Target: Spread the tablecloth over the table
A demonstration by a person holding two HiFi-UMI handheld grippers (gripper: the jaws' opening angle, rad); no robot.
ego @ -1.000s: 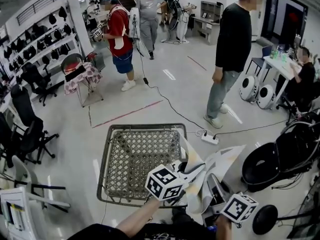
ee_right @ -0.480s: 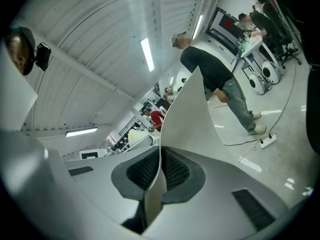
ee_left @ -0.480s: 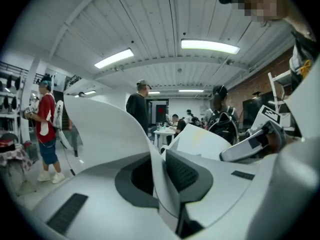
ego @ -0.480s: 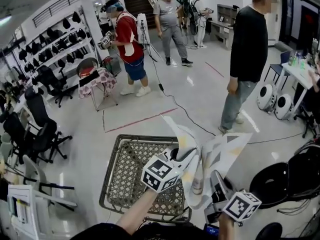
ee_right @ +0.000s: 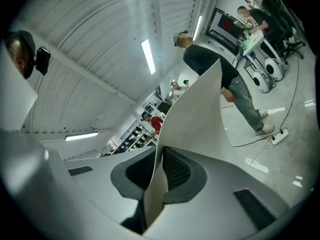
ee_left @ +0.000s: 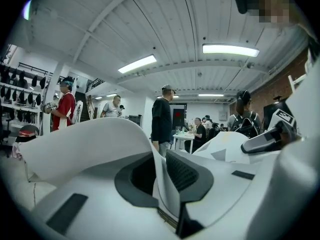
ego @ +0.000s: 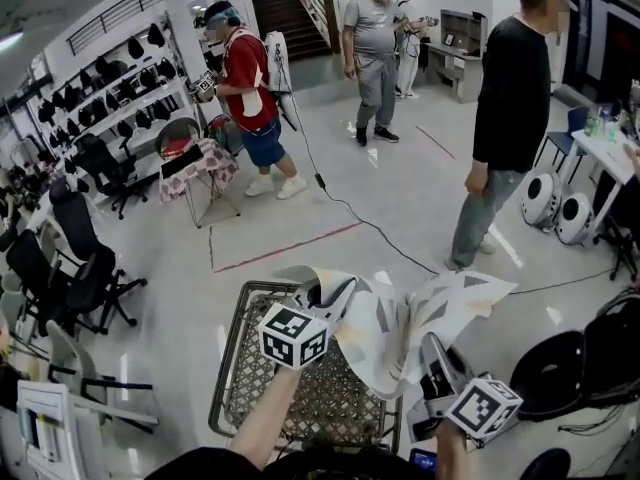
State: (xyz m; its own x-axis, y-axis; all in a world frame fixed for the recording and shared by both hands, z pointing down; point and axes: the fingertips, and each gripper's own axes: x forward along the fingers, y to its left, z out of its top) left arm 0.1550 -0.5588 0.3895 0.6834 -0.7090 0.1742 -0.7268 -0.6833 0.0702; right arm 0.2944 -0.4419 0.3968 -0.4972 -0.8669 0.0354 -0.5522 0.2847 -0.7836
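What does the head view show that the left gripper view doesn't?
Only the head view shows the lattice-topped table beneath the cloth. Only the left gripper view shows the ceiling lights. Both show the tablecloth, the person in red and the person in black.

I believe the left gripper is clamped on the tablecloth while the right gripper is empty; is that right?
Not quite: the right gripper is not empty. The right gripper view shows it clamped on the tablecloth too, as the left gripper is. Both pairs of jaws have just opened slightly, with the tablecloth pinched between them.
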